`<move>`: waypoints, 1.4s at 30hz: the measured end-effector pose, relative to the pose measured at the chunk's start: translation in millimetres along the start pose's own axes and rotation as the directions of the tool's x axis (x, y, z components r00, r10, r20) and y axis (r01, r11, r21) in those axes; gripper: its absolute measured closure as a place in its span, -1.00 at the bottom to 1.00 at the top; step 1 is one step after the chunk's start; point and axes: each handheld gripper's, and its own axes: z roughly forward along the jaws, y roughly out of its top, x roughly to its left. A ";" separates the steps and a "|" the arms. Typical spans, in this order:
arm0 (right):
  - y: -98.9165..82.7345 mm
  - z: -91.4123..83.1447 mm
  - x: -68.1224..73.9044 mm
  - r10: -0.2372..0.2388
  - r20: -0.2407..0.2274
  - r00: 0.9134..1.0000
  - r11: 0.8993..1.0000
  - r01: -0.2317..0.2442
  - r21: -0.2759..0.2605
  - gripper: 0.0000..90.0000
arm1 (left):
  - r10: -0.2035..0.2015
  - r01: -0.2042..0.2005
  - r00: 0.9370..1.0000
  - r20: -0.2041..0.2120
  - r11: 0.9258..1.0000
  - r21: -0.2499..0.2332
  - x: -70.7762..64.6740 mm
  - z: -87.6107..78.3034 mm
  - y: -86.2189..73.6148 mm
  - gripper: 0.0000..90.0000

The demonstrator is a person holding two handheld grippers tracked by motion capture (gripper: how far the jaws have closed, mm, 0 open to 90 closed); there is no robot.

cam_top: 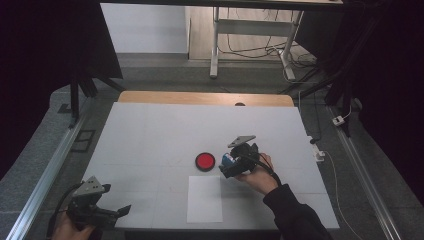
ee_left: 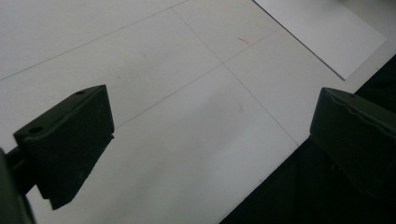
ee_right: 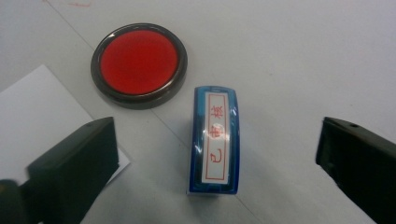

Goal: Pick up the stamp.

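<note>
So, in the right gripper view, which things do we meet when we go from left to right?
Sheet of white paper → red ink pad → blue stamp, which stands between the open black jaws of the right tongs.

The person's right hand (cam_top: 257, 176), coming out of a dark sleeve, is holding the right tool (cam_top: 231, 164) low over the middle of the surface (cam_top: 150, 130), its jaws spread wide apart. The left hand (cam_top: 67, 229) is holding the left tool (cam_top: 120, 211) at the surface's near left corner, jaws also gaping wide.
</note>
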 end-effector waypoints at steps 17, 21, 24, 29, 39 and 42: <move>8.5 -5.0 0.3 -0.003 -0.005 1.000 1.000 0.003 0.022 0.01 | 0.009 -0.009 1.000 -0.002 1.000 0.004 -0.8 0.3 0.2 -0.99; 9.5 -5.6 -0.8 0.030 -0.013 0.999 0.999 -0.029 0.038 0.20 | 0.011 -0.011 1.000 -0.002 1.000 0.004 -1.2 0.4 0.1 -0.99; 9.5 -4.7 -1.0 0.038 -0.022 0.999 0.998 -0.037 0.049 0.29 | 0.012 -0.012 1.000 -0.002 1.000 0.004 -1.3 0.4 0.1 -0.99; 9.3 -3.9 -0.7 0.048 -0.027 0.998 0.998 -0.047 0.050 0.54 | 0.015 -0.015 1.000 -0.004 1.000 0.005 -1.5 0.7 0.2 -0.99; 9.5 -4.0 -2.0 0.068 -0.020 0.997 0.996 -0.067 0.054 0.57 | 0.017 -0.017 1.000 -0.003 1.000 0.006 -1.7 0.5 0.2 -0.99; 9.7 -7.0 -2.9 0.052 -0.032 0.998 0.998 -0.051 0.039 0.58 | 0.013 -0.013 1.000 -0.001 1.000 0.005 -1.5 0.4 0.0 -0.99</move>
